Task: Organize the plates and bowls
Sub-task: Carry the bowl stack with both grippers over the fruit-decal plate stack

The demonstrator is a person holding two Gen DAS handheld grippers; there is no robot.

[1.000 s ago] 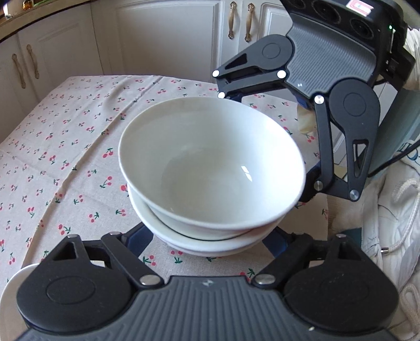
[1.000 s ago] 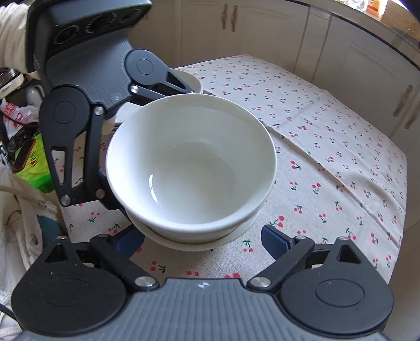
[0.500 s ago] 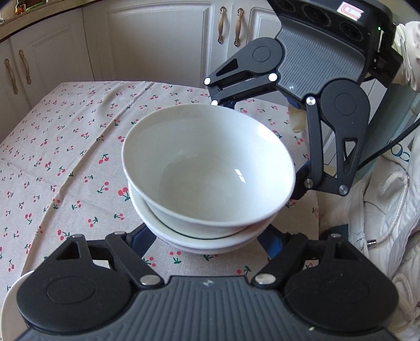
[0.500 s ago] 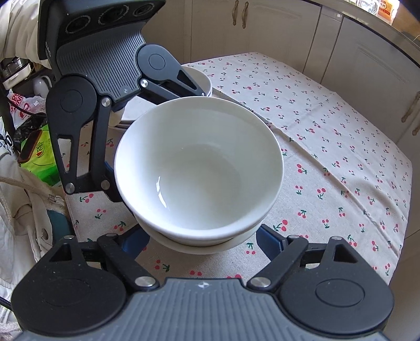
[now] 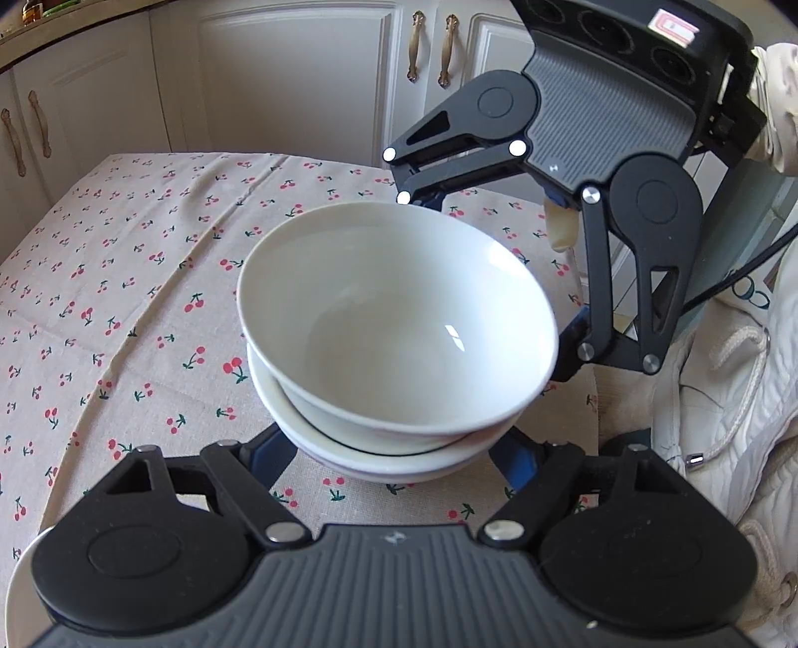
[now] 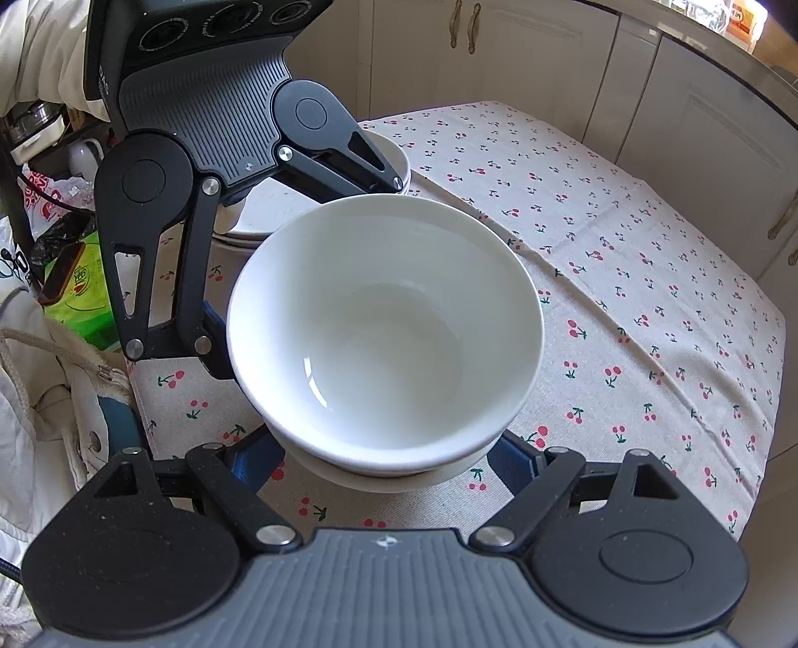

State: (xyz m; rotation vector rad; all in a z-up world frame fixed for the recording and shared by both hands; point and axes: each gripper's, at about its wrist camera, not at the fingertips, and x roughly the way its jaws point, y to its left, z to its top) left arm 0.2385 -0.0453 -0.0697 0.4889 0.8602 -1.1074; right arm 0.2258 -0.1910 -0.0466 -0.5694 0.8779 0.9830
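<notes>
The two nested bowls [image 5: 399, 319] are plain glossy white, the lower one [image 5: 389, 461] the same white. The tablecloth [image 5: 124, 279] is beige linen, strewn with small red cherries on green stems. Both grippers are matte black with grey ribbed bodies, silver rivets and blue fingers [image 6: 254, 461]. The cabinets [image 5: 279, 75] are cream with brass-coloured handles [image 5: 414, 47]. Behind the left gripper [image 6: 319, 279] more white dishes [image 6: 264, 214] are stacked, beside a bright green box [image 6: 80, 294].
</notes>
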